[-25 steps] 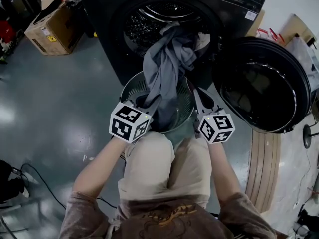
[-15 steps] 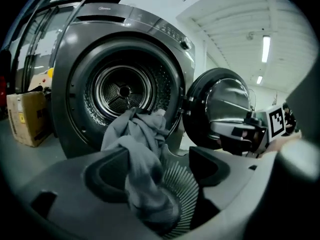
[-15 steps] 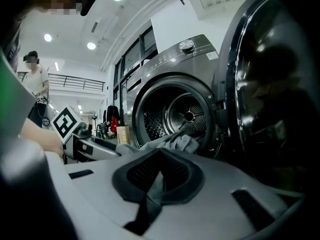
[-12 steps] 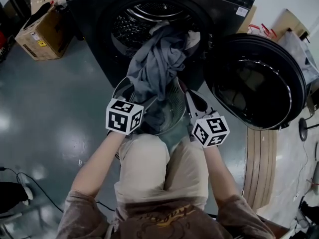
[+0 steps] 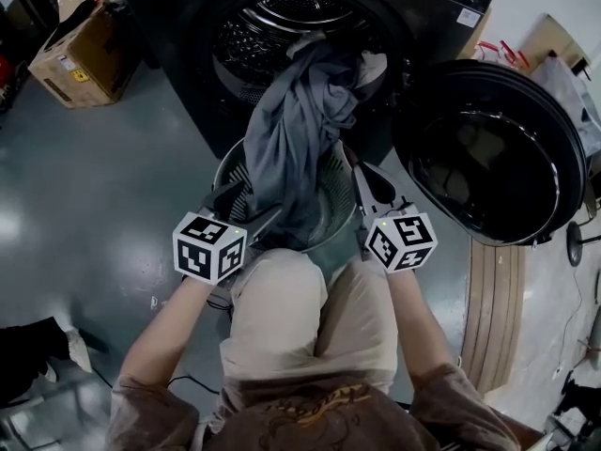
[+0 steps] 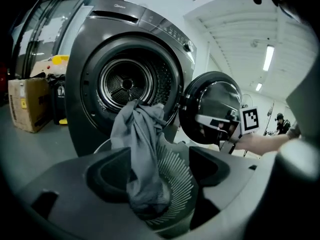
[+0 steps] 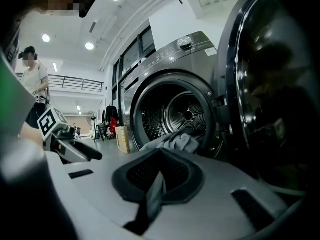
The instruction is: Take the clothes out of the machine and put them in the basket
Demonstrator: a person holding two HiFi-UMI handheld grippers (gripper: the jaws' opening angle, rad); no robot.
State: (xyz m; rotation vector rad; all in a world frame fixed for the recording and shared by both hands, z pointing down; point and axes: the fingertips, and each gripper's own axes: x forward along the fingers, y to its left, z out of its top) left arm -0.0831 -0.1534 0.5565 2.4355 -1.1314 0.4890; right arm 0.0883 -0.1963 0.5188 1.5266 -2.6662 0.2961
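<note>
A grey garment (image 5: 300, 130) hangs from the washing machine's drum (image 5: 282, 17) down into the round slatted basket (image 5: 228, 167) on the floor before it. My left gripper (image 5: 249, 205) stands open at the basket's near left rim. In the left gripper view the garment (image 6: 137, 149) hangs loose between the spread jaws of the left gripper (image 6: 159, 170), and neither pad presses on it. My right gripper (image 5: 352, 163) is at the basket's right side. In the right gripper view the right gripper (image 7: 159, 179) is shut on a strip of grey cloth (image 7: 152, 204).
The machine's round door (image 5: 488, 158) stands swung open to the right. A cardboard box (image 5: 70, 50) sits on the floor at the far left. A person's knees are just behind the basket. More grey cloth (image 7: 180, 141) lies on the drum's lip.
The left gripper has opened, let go of the grey garment and drawn back down and to the left. The garment stays draped into the basket. The right gripper has kept still.
</note>
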